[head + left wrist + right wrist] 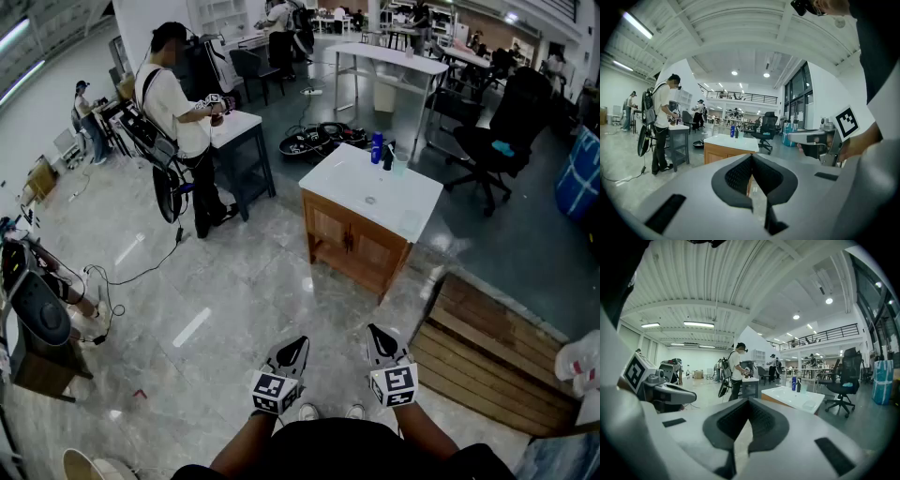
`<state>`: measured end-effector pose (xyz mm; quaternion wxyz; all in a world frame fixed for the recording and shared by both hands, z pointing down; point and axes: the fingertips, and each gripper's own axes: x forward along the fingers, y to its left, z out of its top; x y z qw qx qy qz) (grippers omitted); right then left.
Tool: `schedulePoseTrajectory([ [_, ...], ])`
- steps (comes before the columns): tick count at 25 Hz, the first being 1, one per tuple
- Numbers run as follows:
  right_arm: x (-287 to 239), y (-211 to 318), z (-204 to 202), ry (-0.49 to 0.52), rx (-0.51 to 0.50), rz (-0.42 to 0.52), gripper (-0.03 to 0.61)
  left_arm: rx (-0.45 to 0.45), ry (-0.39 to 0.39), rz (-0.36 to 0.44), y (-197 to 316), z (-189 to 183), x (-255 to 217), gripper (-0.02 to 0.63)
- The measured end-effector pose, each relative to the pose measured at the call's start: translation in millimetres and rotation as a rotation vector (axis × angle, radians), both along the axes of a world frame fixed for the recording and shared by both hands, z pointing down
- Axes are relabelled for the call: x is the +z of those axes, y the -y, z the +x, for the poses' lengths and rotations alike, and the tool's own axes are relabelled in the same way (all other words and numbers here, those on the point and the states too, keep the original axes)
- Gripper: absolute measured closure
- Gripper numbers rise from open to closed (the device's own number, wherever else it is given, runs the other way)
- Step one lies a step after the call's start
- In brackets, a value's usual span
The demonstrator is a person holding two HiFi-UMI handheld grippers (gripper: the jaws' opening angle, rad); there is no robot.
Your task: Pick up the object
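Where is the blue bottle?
In the head view, the blue bottle stands at the far edge of the white-topped wooden cabinet, right of centre, with a dark bottle close on its right.

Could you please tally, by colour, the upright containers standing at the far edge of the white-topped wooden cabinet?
blue container: 1
dark bottle: 1
clear cup: 1
Total: 3
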<state>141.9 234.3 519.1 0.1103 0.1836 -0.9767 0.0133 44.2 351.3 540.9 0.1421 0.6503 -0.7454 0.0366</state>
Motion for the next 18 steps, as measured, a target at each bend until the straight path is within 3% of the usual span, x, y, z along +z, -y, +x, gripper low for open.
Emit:
schedulePoseTrajectory([
  [18,-0.5,0.5,-7.1,0.052,0.069,-0.029,0.56,0.089,-0.008,0.01,9.7,-12.4,4.6,0.6],
])
